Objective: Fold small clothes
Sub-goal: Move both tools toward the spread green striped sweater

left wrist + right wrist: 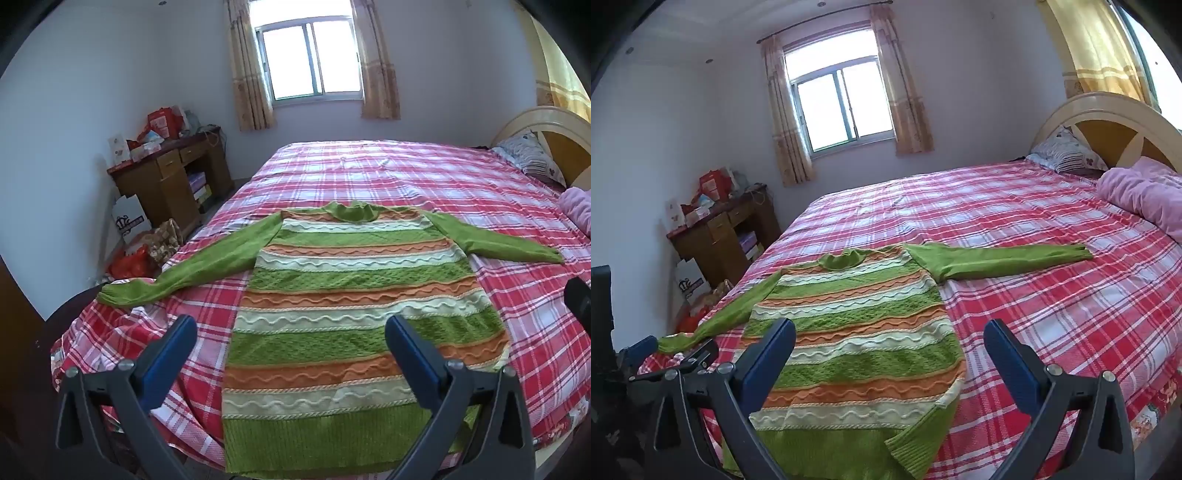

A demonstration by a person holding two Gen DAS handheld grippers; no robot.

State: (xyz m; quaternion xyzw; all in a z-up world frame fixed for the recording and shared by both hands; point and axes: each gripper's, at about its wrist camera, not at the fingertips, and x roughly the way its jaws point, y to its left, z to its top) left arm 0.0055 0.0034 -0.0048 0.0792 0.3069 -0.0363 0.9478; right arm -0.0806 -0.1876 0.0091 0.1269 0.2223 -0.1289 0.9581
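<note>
Sweater: striped green, orange and cream knit, spread flat on the bed, body lengthwise, collar toward the window, hem at the near bed edge. Laid out open so that every fold line is reachable from the near side.

Left sleeve: stretched out from the sweater body toward the bed's left edge, cuff at the edge. Right sleeve: stretched out from the sweater body across the plaid cover toward the headboard. Both extended, which suits folding inward over the body as a likely first step.

Hem corner: on the sweater's right side, turned up and slightly creased; worth flattening before folding.

Left gripper: above the sweater's lower body, tilted down, fingers spread wide, nothing between them. Not touching the knit.

Right gripper: above the sweater's lower right side, tilted down, fingers spread wide, empty. One finger over the knit, the other over the bare plaid cover beside it.

No fold made yet. Wide finger spacing suits a loose pinch of thick knit.

Pink blanket and pillow: well apart from the sweater, near the headboard, clear of the folding area.
</note>
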